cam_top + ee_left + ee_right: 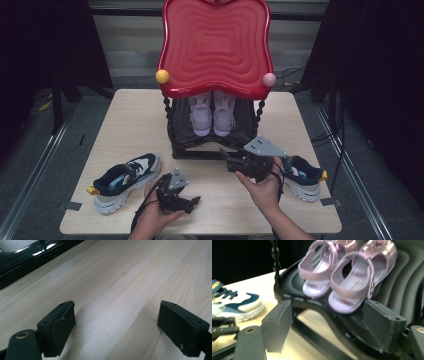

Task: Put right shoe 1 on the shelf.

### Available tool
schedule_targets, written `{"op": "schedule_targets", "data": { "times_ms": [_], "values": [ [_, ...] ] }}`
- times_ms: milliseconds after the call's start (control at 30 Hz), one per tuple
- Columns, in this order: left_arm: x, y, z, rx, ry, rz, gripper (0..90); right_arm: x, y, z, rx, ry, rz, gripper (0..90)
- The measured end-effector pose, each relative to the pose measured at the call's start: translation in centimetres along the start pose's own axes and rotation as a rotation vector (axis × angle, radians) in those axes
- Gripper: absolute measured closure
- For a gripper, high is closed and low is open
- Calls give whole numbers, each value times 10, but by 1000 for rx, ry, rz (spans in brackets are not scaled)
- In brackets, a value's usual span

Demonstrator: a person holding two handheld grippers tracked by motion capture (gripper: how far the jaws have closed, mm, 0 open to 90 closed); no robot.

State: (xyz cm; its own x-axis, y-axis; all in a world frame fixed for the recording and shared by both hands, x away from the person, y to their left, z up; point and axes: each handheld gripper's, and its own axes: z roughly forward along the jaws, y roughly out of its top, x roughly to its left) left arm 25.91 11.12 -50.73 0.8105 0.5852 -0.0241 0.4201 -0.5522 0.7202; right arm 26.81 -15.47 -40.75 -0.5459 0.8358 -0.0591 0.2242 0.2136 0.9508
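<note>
A pair of lilac sandals [212, 115] stands side by side on the black lower shelf [245, 125] of a rack with a red wavy top [215, 45]. My right gripper [225, 159] is open at the shelf's front edge. In the right gripper view its open jaws [328, 305] frame the sandals [352, 285], a little short of them. A navy and white sneaker [125, 180] lies at the front left of the table, its mate [305, 175] at the front right. My left gripper [196, 202] hovers open and empty over bare wood [117, 305].
The rack has twisted black posts [168, 112], with a yellow ball [162, 76] and a pink ball [269, 79] at the red top's corners. Its black base edge [30, 257] lies just beyond my left gripper. The left sneaker [239, 305] is seen past my right gripper.
</note>
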Motion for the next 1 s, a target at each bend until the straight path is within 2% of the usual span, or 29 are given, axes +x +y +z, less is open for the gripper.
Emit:
{"op": "schedule_targets", "data": {
  "times_ms": [100,400,567,1000],
  "values": [
    [0,0,0,0,0,1,140,-2,-5,-3,14,19,9,207],
    [0,0,0,1,0,1,140,-2,-22,-12,64,70,-33,176],
    [0,0,0,0,0,-1,140,-2,-33,-16,100,77,-50,171],
    [0,0,0,-1,0,-1,140,-12,-62,-21,174,131,-44,163]
  ]
}}
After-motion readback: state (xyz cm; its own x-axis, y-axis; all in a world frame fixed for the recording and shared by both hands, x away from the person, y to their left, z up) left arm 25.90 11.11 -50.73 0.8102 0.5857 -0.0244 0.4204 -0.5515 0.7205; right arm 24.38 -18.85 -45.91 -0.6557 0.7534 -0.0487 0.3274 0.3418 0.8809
